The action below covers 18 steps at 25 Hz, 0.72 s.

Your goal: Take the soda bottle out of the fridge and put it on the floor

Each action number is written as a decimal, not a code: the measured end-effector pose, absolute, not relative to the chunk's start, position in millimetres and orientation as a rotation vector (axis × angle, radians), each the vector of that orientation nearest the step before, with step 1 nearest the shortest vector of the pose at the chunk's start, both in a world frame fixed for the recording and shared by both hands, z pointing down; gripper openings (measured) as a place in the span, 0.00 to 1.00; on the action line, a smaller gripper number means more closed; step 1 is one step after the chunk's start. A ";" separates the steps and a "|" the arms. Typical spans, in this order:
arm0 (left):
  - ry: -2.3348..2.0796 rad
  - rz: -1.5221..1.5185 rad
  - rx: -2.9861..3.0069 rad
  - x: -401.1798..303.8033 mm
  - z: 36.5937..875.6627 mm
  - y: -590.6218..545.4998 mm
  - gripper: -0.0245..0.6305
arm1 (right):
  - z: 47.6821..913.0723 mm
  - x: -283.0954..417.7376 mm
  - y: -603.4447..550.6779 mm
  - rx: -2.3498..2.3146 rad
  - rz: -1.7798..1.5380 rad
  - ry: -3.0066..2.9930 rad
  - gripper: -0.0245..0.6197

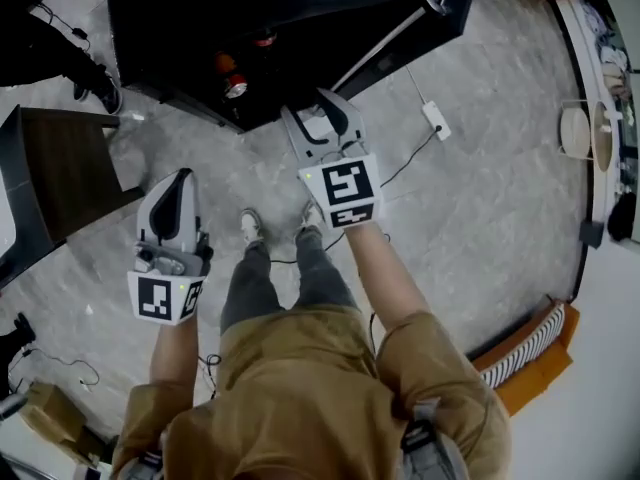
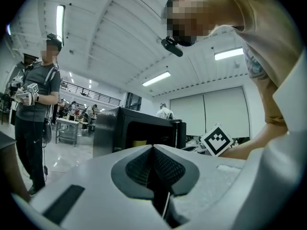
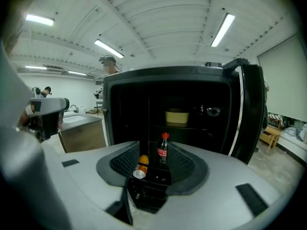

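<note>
Right fingers (image 3: 183,165) apart, soda bottle (image 3: 163,149) well beyond.

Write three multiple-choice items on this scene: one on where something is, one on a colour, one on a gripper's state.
1. Where is the soda bottle?
A) on the floor
B) inside the fridge
C) on top of the fridge

2. What colour is the bottle's cap?
A) green
B) red
C) white

3. How do the right gripper's jaws stand?
A) apart, gripping nothing
B) shut on the bottle
C) shut, empty

Answers:
1 B: it stands upright in the open fridge.
2 B: the right gripper view shows a red cap.
3 A: the pads are apart, with the bottle well beyond them.
</note>
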<state>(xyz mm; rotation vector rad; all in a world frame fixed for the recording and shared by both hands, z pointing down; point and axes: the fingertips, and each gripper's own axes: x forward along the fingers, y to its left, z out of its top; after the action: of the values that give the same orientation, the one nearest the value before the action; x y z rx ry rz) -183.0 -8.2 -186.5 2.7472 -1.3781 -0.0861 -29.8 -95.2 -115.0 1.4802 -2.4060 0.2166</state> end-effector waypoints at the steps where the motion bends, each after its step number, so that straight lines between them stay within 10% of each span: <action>1: -1.379 -0.084 2.748 -178.2 -179.2 -13.2 0.04 | -106.2 -28.2 -103.5 1.475 0.215 -2.409 0.28; 18: -1.515 -0.016 2.659 -144.8 -64.5 -92.5 0.04 | -16.1 -31.2 -211.6 1.397 0.117 -2.468 0.37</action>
<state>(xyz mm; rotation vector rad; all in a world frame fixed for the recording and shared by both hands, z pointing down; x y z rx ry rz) -144.8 -92.5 -64.5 2.6585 -1.5148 -0.0159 -31.2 -211.6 -16.1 1.3972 -2.4676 0.1166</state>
